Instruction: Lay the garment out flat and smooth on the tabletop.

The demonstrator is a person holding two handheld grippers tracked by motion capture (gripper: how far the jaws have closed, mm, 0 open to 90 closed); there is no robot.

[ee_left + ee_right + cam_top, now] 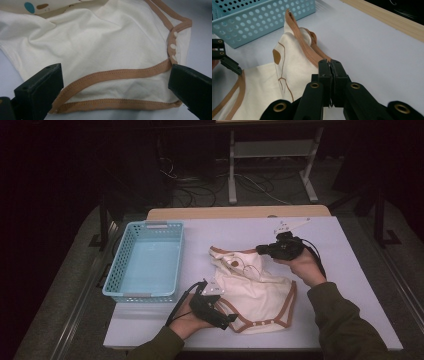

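A cream cotton baby garment with tan trim [252, 292] is lying rumpled mid-table, right of the light blue perforated plastic basket [146, 260]. The left gripper [227, 320] is sitting wide open around its near hem; the right gripper [261, 249] is clamping the tan-edged far corner, lifting it.

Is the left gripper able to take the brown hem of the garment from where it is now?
Probably yes: the left gripper is open, the brown hem lies between its jaws, nothing covering it.

no readable text, labels or numbers anywhere
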